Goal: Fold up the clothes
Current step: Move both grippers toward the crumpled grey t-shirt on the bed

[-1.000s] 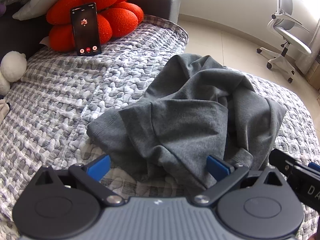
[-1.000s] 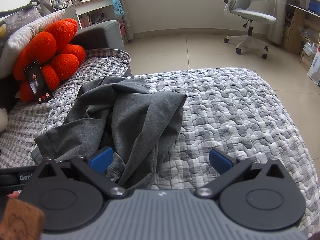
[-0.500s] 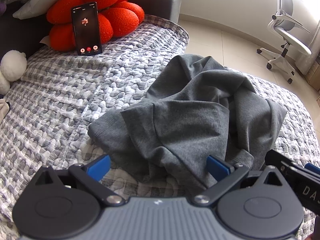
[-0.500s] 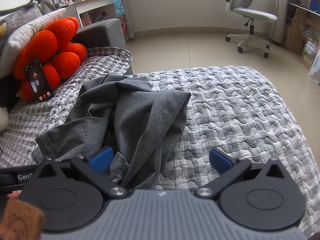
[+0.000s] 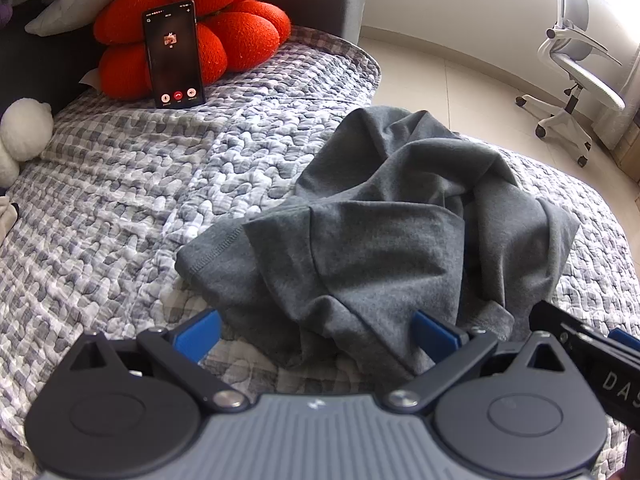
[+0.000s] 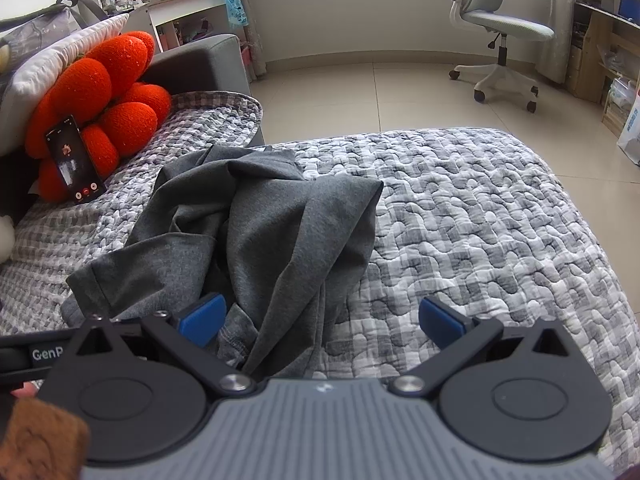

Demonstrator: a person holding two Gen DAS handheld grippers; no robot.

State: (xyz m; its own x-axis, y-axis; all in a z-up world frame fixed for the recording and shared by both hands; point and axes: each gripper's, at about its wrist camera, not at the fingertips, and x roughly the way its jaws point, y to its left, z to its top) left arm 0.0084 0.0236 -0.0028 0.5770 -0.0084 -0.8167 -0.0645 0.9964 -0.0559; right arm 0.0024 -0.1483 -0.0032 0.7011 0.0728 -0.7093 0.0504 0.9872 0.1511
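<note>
both grippers wide over a crumpled shirt

a grey shirt (image 5: 384,248) lies bunched in a heap on the quilt (image 5: 120,216), one hemmed sleeve spread flat toward the left. the left gripper (image 5: 316,332) hovers low at the near edge of the heap, level and pointing forward, its blue pads (image 5: 198,332) spread wide with cloth between them but not pinched. the right gripper (image 6: 322,318) sits just beside it on the right, also level and wide; its left pad (image 6: 202,318) is at the shirt's hem, its right pad over bare quilt. beyond the heap a phone (image 5: 173,54) leans upright against a red cushion (image 5: 224,20). an office chair (image 6: 502,32) stands on the floor.
</note>
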